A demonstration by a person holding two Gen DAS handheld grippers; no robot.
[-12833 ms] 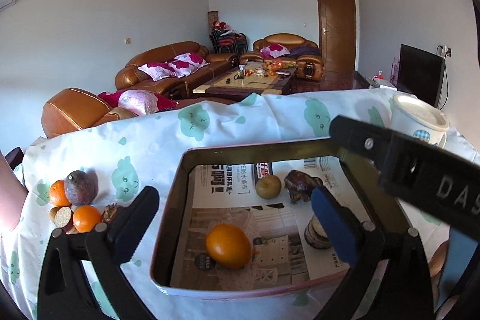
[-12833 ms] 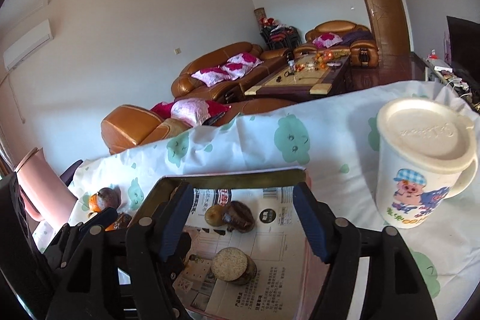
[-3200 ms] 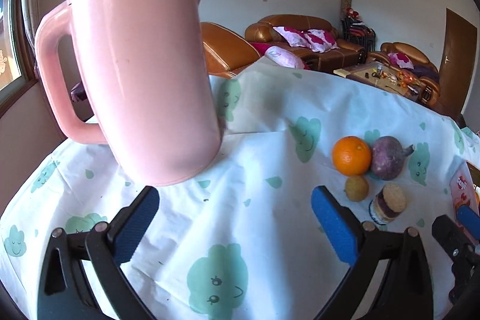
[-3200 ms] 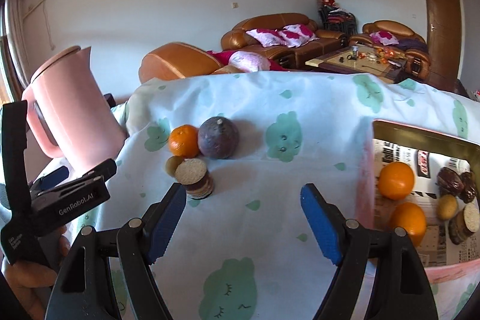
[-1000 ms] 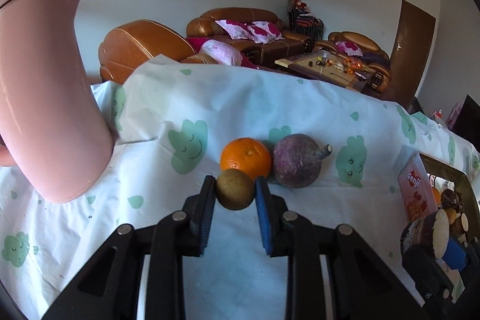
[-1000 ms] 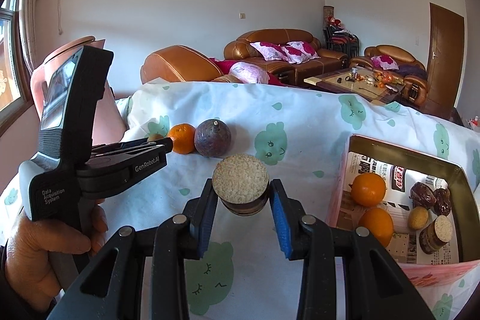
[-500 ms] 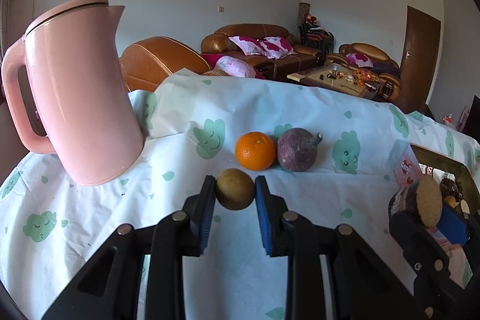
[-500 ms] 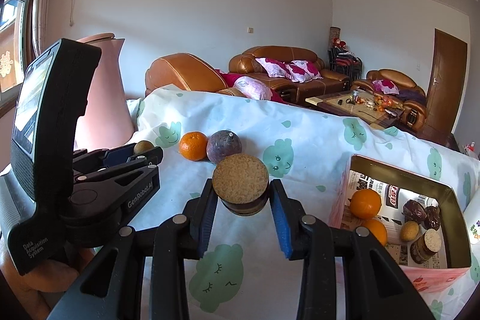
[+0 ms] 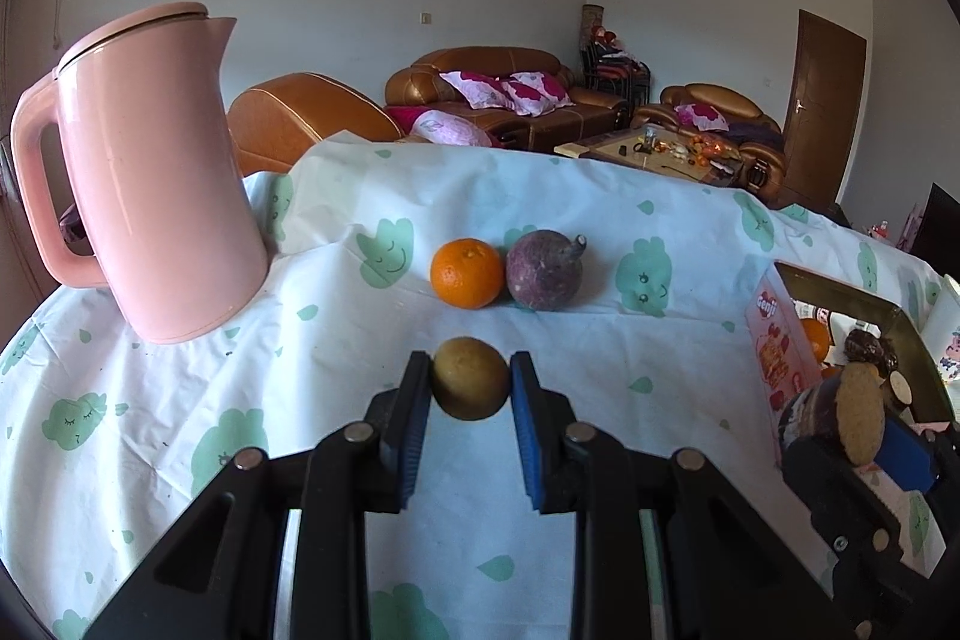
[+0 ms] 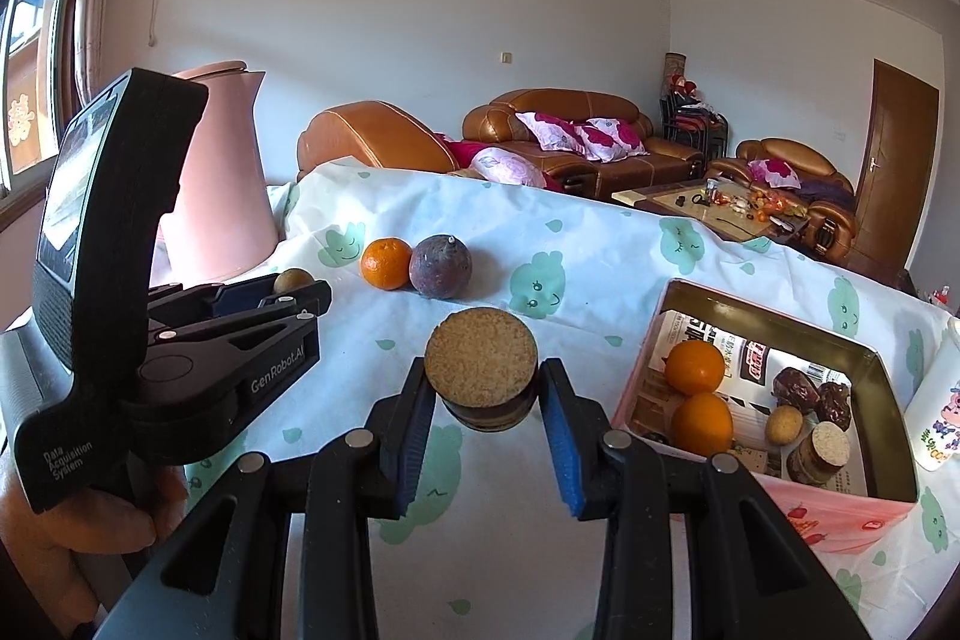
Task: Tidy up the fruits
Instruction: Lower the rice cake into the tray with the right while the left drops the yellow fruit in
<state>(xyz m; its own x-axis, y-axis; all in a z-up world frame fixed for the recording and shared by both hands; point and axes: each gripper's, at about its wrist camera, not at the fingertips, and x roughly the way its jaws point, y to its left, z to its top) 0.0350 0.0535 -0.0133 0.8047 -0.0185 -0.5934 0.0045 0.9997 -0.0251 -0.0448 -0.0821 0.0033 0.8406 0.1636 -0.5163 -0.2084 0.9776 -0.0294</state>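
Observation:
My left gripper [image 9: 471,391] is shut on a small brown-green round fruit [image 9: 470,385], lifted above the cloth. My right gripper [image 10: 486,400] is shut on a small jar with a cork lid [image 10: 481,377]. In the left wrist view that jar [image 9: 852,415] shows at the right edge. An orange [image 9: 467,273] and a purple passion fruit [image 9: 543,270] lie side by side on the cloth beyond the left gripper. The open tin box [image 10: 864,358] at the right holds two oranges [image 10: 696,367], dates, a small fruit and another cork-lidded jar [image 10: 819,451].
A tall pink kettle [image 9: 144,196] stands at the left on the table [image 10: 600,244], which is covered by a white cloth with green prints. A white cartoon mug [image 10: 942,412] stands right of the box. A person's hand [image 10: 90,514] holds the left gripper [image 10: 282,289]. Sofas stand behind.
Both grippers have drawn back from the orange and passion fruit with their loads, so more of the kettle and the tin box shows. Both grips are unchanged.

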